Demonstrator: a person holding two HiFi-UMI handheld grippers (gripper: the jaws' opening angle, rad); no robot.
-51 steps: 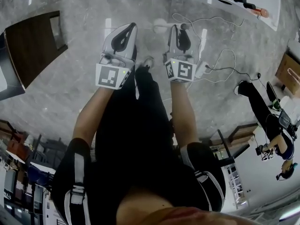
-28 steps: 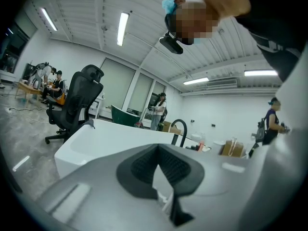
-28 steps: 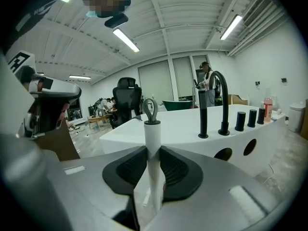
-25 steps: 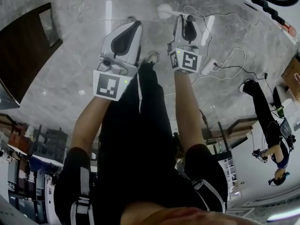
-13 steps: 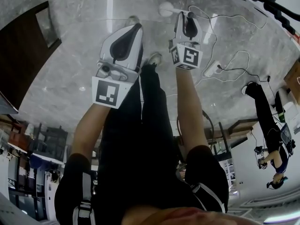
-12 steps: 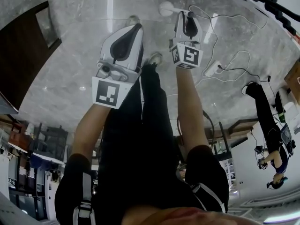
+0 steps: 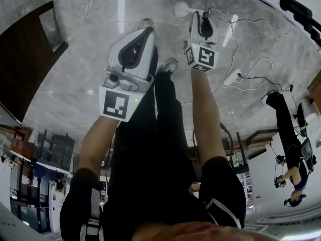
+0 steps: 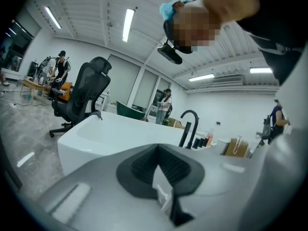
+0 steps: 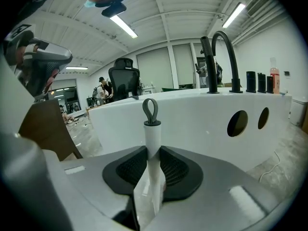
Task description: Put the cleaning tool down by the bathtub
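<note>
My right gripper [image 7: 202, 16] [image 9: 151, 165] is shut on the cleaning tool [image 9: 153, 136]. Its white handle stands up between the dark pads and ends in a grey loop [image 9: 150, 110]. In the head view the tool's round white head [image 7: 180, 9] sticks out past the gripper, above the grey marble floor. The white bathtub [image 9: 202, 117] [image 8: 96, 134] stands close ahead, with a black faucet [image 9: 219, 57] on its rim. My left gripper [image 7: 147, 34] [image 8: 161, 174] is beside the right one, shut, with nothing between its fingers.
A power strip [image 7: 233, 77] and its cables lie on the floor to the right. At the left is a dark wooden board [image 7: 30, 54] [image 9: 45, 129]. A black office chair [image 8: 79, 97] stands beyond the tub. Bottles [image 9: 262, 82] stand on the tub's rim, and people are further off.
Both grippers have sunk toward the floor, the right one more, with the tool still in it. The tub's rim has slid toward the head view's upper right corner.
</note>
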